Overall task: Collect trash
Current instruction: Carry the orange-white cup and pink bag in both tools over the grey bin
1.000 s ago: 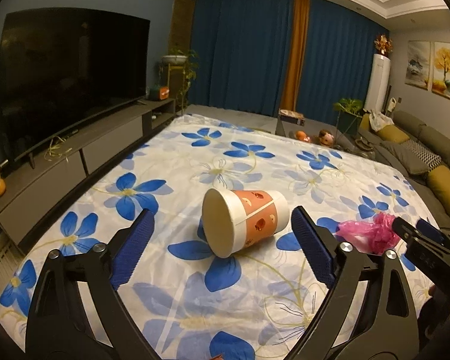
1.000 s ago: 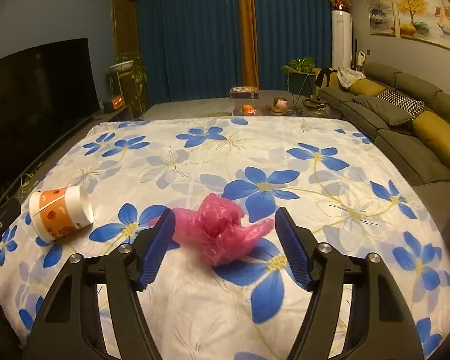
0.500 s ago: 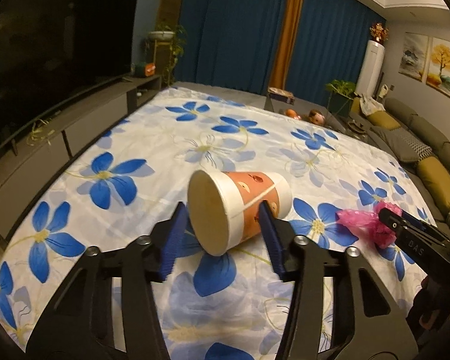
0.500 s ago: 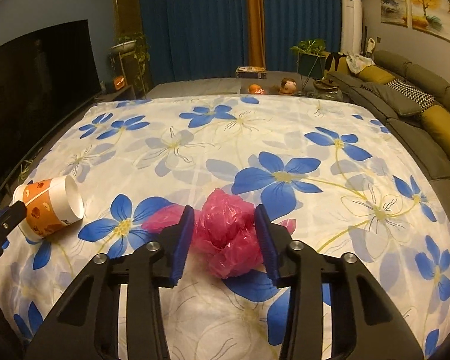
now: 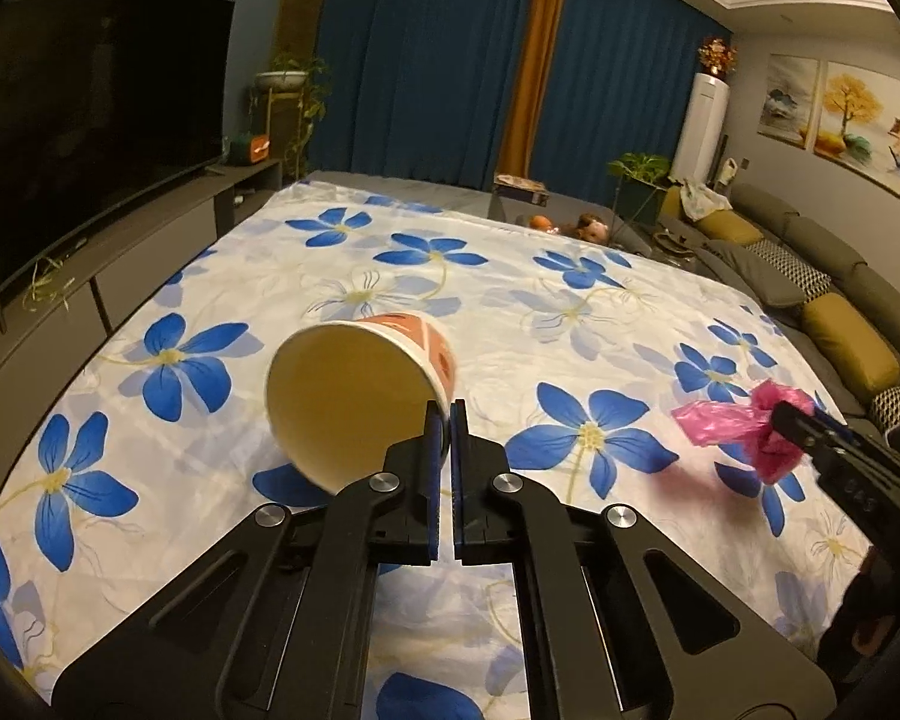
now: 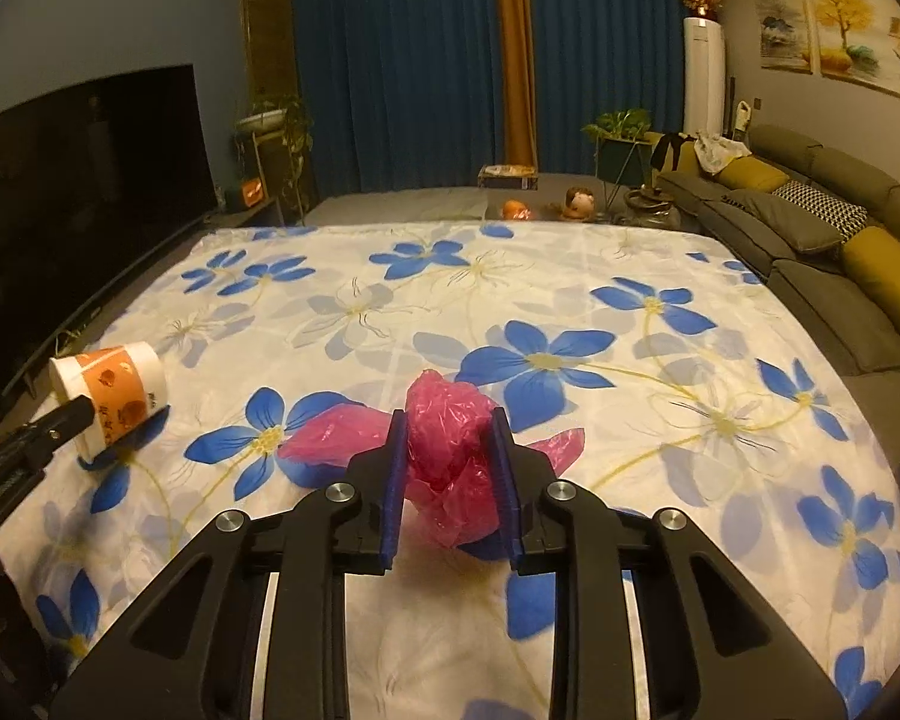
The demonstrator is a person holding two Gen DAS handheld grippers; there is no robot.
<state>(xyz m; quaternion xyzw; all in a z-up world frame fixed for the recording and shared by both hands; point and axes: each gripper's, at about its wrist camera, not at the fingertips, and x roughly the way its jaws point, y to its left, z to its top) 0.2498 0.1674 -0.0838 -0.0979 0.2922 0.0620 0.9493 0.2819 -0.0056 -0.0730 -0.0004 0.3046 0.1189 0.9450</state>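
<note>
Since a second ago both sets of jaws are clamping trash: the left gripper (image 5: 445, 414) is pinching the paper cup (image 5: 360, 396) rim, tipping it off the floral sheet (image 6: 570, 300); the right gripper (image 6: 448, 438) is closing on the pink bag (image 6: 450, 432), so lifting looks next

The right gripper (image 6: 449, 420) is closing its blue-padded jaws on a crumpled pink plastic bag (image 6: 450, 450) that lies on a white sheet with blue flowers (image 6: 570, 312), the pads pressing the bag's bunched middle while loose ends stick out on both sides. At the left edge the left gripper (image 6: 75, 411) reaches in and holds an orange-and-white paper cup (image 6: 111, 387) by its rim, the cup tilted with its base raised. Beyond the sheet hang dark blue curtains (image 6: 402, 60), with a dark television (image 6: 60, 192) on the left and a grey sofa (image 6: 810, 204) with yellow cushions on the right.
</note>
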